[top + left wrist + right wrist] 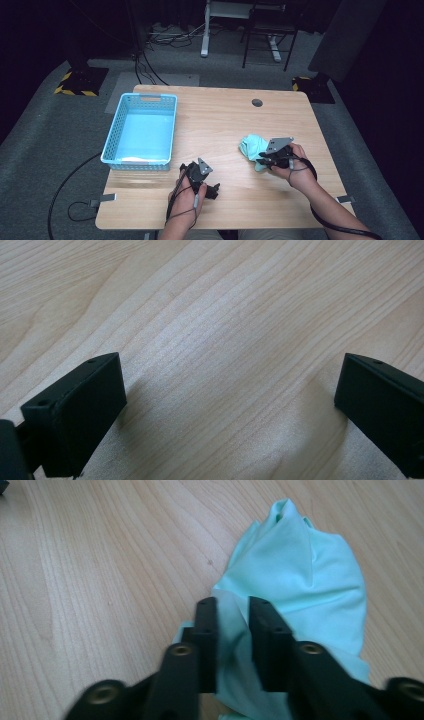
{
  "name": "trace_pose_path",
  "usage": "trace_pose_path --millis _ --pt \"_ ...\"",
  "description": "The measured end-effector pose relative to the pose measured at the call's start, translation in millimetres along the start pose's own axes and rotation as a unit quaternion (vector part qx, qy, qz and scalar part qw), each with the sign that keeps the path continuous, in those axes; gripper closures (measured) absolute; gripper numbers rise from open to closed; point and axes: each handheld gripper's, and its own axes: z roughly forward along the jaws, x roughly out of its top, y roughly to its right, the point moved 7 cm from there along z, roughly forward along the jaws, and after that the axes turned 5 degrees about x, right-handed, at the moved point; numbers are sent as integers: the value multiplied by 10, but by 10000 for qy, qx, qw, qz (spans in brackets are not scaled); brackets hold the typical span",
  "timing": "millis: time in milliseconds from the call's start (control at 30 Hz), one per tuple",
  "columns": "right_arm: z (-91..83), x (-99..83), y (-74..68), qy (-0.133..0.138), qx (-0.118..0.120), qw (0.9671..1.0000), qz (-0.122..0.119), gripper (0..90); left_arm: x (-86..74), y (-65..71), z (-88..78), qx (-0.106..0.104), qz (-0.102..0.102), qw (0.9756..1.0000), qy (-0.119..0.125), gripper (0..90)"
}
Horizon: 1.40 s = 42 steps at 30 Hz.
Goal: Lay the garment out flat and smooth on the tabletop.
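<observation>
Crumpled mint-green cloth [250, 146] bunched on the table's right half

The high view looks forward and down from above the person's side onto the whole wooden table [220, 125], while each gripper view rides low and close over that same tabletop, the right one sharing the mint cloth [300, 575] with the high view.

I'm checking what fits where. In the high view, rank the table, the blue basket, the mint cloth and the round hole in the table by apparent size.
1. table
2. blue basket
3. mint cloth, partly hidden by the right gripper
4. round hole
</observation>
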Motion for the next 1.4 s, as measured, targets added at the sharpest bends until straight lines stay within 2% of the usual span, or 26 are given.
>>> trace_pose_path --millis 67,233,333,567,667,733,767,800,833,867,900,933,967,1033,1200,1333,1400 --pt "-29 -2 3 -22 24 10000 61 818 0 1 0 -3 -5 10000 0 1" --pt "-237 73 -22 248 110 9994 193 830 0 0 0 1 0 10000 0 1" --pt "-358 96 17 392 165 9987 298 829 0 1 0 -3 -8 10000 1 1" --pt "-548 15 245 615 158 9954 720 827 0 -1 0 0 5 10000 -2 1" --pt "-604 -68 416 701 104 9928 966 825 0 0 0 1 2 10000 -2 1" --pt "-640 -198 633 681 -104 9905 1192 790 0 1 0 -3 -4 10000 -1 1" --pt "-671 -295 766 624 -353 9885 1328 729 0 0 0 0 1 10000 1 1" --pt "-718 -393 892 584 -656 9849 1493 603 0 0 0 0 -4 10000 1 1" --pt "-771 -472 986 601 -968 9794 1669 470 0 -1 0 0 5 10000 -4 1" --pt "-823 -517 1024 685 -1155 9741 1820 411 0 -1 0 0 4 10000 -1 1" --pt "-860 -529 1019 819 -1209 9710 1891 389 1 -2 1 2 7 10000 1 1" --pt "-875 -525 987 923 -1183 9700 1915 371 2 -2 2 2 6 10000 3 1" --pt "-872 -517 943 955 -1130 9710 1876 367 3 -2 3 3 6 10000 2 1" --pt "-837 -498 839 914 -1007 9755 1728 367 5 -2 4 2 6 10000 6 1" --pt "-739 -422 631 911 -858 9815 1450 367 5 -1 5 3 0 10000 10 1" --pt "-591 -312 428 757 -592 9906 968 367 5 -1 4 2 1 10000 8 1" --pt "-495 -268 358 700 -442 9932 821 366 4 -1 4 3 3 10000 7 1"
